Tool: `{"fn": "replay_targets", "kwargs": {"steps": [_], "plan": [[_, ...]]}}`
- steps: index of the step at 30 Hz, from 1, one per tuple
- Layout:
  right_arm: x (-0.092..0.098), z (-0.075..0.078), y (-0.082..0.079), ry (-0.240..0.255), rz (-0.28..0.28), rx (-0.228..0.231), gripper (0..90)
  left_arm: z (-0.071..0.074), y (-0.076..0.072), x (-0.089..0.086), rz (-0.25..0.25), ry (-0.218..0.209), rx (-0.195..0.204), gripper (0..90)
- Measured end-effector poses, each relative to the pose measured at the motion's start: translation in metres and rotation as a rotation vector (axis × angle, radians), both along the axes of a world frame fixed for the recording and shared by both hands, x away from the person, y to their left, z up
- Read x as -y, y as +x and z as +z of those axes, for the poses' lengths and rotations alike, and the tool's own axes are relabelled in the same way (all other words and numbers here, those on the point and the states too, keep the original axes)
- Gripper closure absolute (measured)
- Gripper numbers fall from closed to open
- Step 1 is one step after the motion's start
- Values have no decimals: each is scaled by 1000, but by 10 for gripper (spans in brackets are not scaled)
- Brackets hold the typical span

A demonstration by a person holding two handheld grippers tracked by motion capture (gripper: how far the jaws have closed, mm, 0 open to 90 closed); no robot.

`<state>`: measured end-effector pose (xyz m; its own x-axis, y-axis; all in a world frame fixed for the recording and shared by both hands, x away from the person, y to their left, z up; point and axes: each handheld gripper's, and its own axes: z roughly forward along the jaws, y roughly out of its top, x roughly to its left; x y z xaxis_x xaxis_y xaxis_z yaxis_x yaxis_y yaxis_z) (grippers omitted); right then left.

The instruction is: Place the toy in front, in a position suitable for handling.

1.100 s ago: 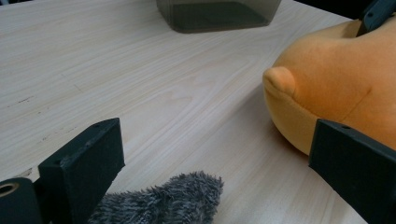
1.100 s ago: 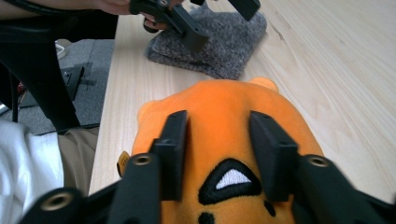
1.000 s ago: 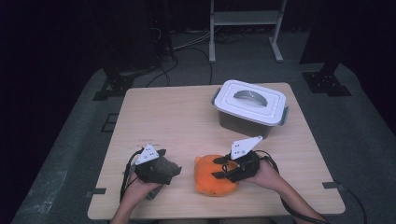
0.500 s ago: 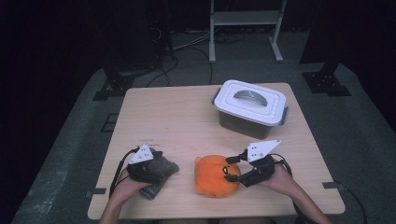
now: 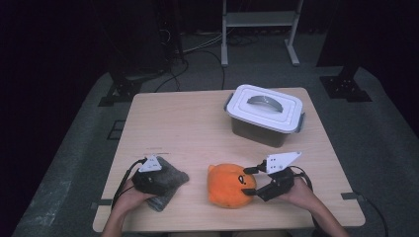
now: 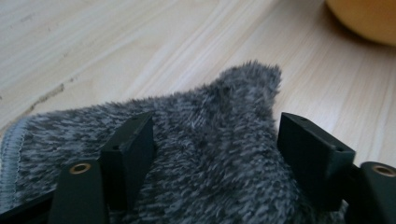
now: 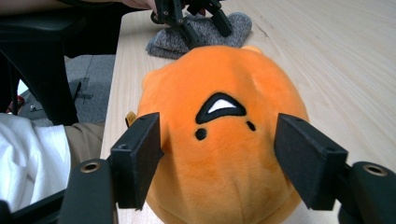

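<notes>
Right hand-held gripper [image 5: 252,180] backed off orange plush [image 5: 230,185], opening; left [image 6: 212,140] closing astride grey sock [image 6: 196,154]

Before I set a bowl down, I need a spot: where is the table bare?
Bare: the far left of the table, beside the lidded box, and the strip between box and orange plush. Crowded: the near edge, with grey cloth, plush and both grippers, left and right.

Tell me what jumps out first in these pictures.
The bright orange plush toy at the table's near edge stands out most, with the right claw open around its side. To its left, the left claw straddles a grey fuzzy cloth. Farther back sits a white lidded box.
</notes>
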<state>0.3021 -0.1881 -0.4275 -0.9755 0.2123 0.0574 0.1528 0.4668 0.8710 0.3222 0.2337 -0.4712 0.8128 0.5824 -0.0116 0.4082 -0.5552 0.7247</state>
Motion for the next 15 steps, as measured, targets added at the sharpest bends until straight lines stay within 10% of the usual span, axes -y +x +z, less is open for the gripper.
{"fn": "replay_targets", "kwargs": {"steps": [15], "plan": [[-4, -11, -2, 13, -36, 10, 302, 2, -4, 1, -10, 36, 28, 705]]}}
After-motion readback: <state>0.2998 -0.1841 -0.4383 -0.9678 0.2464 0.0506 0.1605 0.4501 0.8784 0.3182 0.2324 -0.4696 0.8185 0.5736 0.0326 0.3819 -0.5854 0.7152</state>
